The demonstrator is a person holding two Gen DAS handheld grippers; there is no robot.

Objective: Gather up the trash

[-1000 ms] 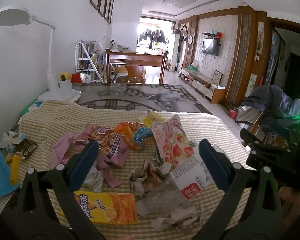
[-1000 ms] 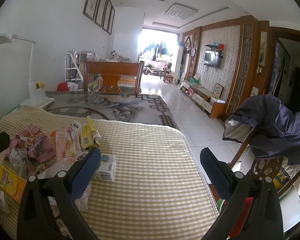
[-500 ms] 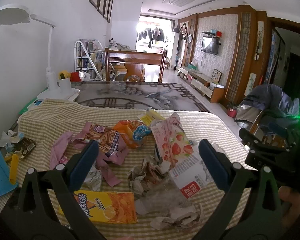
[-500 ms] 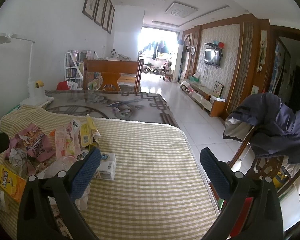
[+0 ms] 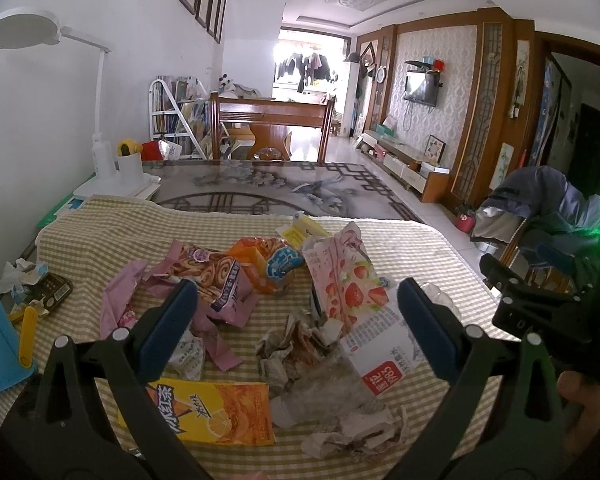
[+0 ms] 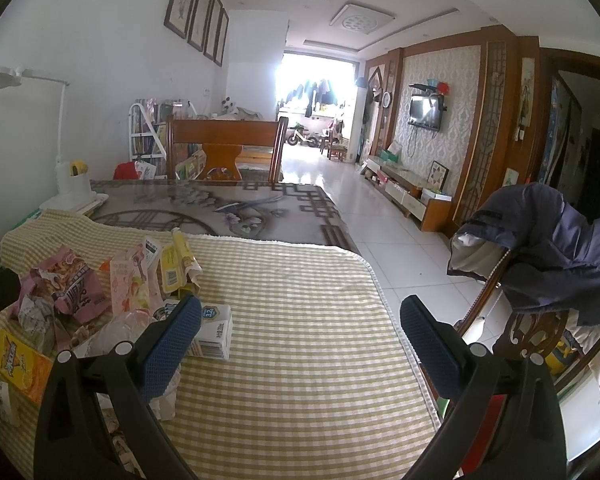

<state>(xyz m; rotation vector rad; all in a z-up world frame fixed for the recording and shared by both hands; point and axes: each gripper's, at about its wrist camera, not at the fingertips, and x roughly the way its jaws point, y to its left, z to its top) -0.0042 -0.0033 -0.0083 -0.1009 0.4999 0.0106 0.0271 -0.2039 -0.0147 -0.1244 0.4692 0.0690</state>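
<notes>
Left gripper (image 5: 296, 320) nudged toward trash pile (image 5: 300, 320), fingers (image 5: 168, 328) apart.

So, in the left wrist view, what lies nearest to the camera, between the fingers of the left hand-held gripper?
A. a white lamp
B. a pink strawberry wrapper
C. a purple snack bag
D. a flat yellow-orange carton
D: the carton lies flat at the near edge of the cloth, just ahead of the open left hand-held gripper.
</notes>
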